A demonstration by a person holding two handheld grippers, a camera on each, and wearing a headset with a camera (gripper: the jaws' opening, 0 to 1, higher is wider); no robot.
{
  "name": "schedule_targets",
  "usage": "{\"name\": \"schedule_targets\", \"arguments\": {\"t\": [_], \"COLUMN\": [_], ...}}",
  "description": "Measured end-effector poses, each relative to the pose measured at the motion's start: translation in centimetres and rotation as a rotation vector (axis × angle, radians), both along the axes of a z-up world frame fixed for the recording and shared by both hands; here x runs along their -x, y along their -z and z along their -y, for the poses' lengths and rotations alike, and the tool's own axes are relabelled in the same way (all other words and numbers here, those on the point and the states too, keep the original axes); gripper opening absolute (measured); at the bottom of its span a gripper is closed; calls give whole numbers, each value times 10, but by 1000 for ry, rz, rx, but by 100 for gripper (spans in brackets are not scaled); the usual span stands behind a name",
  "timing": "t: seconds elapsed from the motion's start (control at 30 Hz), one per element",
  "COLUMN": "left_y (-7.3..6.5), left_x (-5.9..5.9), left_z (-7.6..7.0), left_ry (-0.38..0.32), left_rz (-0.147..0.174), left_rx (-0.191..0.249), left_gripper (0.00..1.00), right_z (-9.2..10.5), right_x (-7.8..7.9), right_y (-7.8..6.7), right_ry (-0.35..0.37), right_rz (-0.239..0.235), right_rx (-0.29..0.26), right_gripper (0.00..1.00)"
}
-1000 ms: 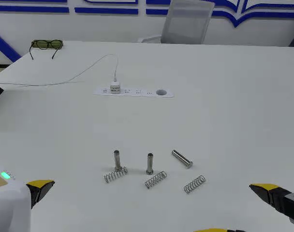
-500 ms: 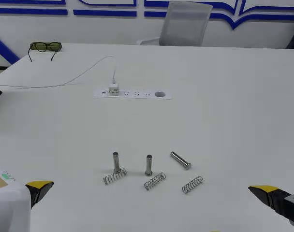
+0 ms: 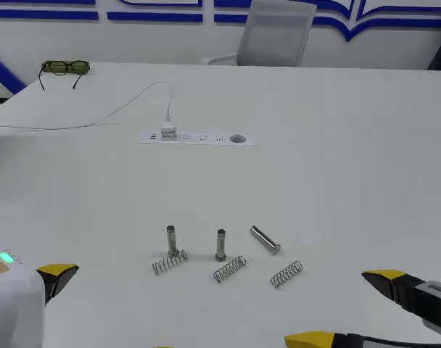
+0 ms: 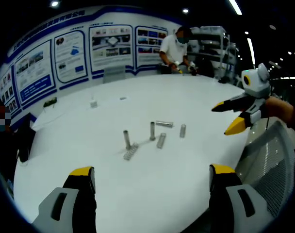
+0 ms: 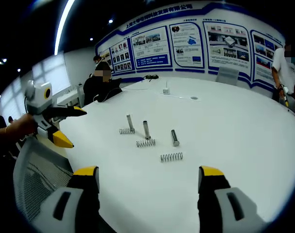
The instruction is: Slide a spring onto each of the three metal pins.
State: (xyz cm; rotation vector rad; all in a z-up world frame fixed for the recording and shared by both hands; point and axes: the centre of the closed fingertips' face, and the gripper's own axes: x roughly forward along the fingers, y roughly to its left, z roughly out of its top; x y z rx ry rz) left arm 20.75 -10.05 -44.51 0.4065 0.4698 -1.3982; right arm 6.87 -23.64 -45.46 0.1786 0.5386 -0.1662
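Left pin [image 3: 170, 240] and middle pin [image 3: 220, 245] stood upright on the bench [image 3: 336, 181], right pin [image 3: 264, 240] lay beside them, left spring [image 3: 169, 262] touched the left pin's base, middle spring [image 3: 229, 268] and right spring [image 3: 286, 274] lay just before their pins, power strip [image 3: 197, 138] well behind, glasses [image 3: 63, 68] far left

Head view: high, near table [image 3: 336, 181] edge, facing forward-down.
Left gripper view: low, facing inward from left.
Right gripper view: low, facing inward from right.
Shared: pins [image 3: 220, 245], springs [image 3: 230, 268].

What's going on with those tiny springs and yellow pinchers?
A person holds the left gripper and right gripper open and empty at the white table. The left pin and middle pin stand upright; the right pin lies flat. Three springs lie loose by them, none on a pin yet.
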Motion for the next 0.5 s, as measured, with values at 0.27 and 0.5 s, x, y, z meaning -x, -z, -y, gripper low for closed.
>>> {"name": "schedule_targets", "arguments": {"t": [0.27, 0.5], "left_y": [1, 1], "left_x": [-1, -2], "left_z": [2, 4], "left_ry": [-7, -5], "left_rz": [-2, -5], "left_rx": [7, 18], "left_gripper": [98, 97], "right_z": [15, 27], "right_x": [-8, -23], "right_y": [-1, -7], "right_ry": [16, 10], "right_rz": [1, 11], "right_rx": [-11, 0], "right_gripper": [77, 70]}}
